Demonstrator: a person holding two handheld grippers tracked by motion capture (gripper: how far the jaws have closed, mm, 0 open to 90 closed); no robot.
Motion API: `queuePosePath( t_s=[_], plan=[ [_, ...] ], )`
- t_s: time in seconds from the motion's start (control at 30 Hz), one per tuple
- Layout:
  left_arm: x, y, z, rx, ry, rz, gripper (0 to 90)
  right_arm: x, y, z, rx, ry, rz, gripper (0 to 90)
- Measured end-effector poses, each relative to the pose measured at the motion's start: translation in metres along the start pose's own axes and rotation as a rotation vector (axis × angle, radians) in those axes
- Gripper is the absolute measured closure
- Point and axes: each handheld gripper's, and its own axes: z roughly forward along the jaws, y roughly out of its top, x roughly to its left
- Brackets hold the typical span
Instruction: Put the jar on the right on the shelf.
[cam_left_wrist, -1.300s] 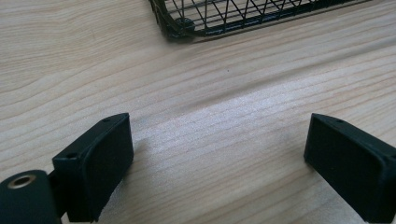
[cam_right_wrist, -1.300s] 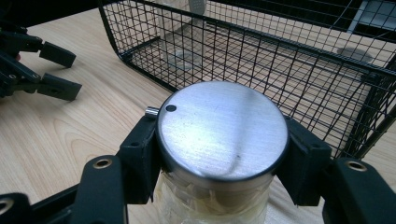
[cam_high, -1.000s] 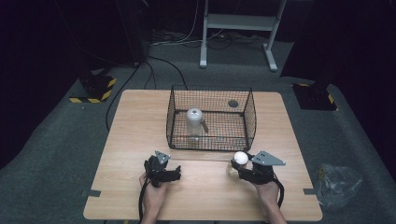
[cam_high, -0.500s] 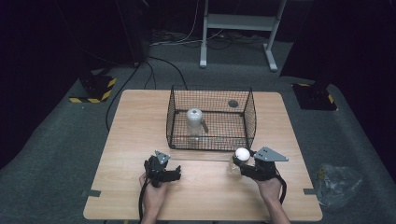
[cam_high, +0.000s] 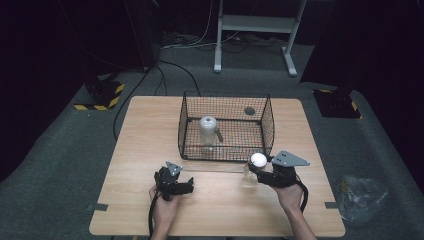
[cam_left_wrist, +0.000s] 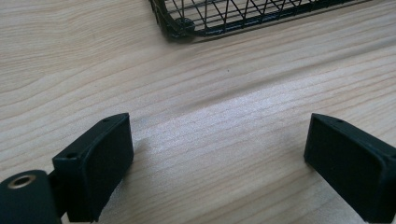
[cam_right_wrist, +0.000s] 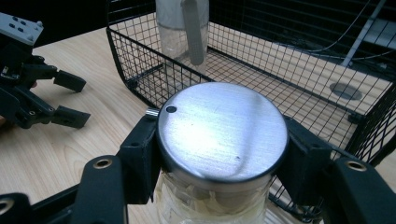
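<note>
Since a second ago your right gripper (cam_high: 261, 170) has carried the jar (cam_right_wrist: 219, 154) forward and toward the wire basket (cam_high: 226, 131), so that it now sits just beside the basket's near right corner; I judge this a move to place it inside, beside the second jar (cam_high: 208, 131) already standing there. The jaws are clamped on the jar just under its metal lid (cam_right_wrist: 222, 129), holding it upright above the table (cam_high: 140, 145). Your right hand (cam_high: 291, 192) reaches forward and inward. Your left gripper (cam_high: 187, 184) rests low near the table, jaws spread wide and empty, unmoved throughout.
</note>
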Motion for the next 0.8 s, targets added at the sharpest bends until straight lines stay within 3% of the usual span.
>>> queuePosePath(
  t_s=[0.3, 0.8],
  plan=[
    [0.0, 0.0, 0.0, 0.001, 0.0, -0.001, 8.2, -0.004, 0.017, -0.003, -0.008, -0.006, -0.017, 39.5],
    [0.0, 0.0, 0.0, 0.0, 0.0, 0.001, 8.2, -0.014, 0.049, -0.009, -0.038, 0.008, 0.007, 39.5]
  ],
)
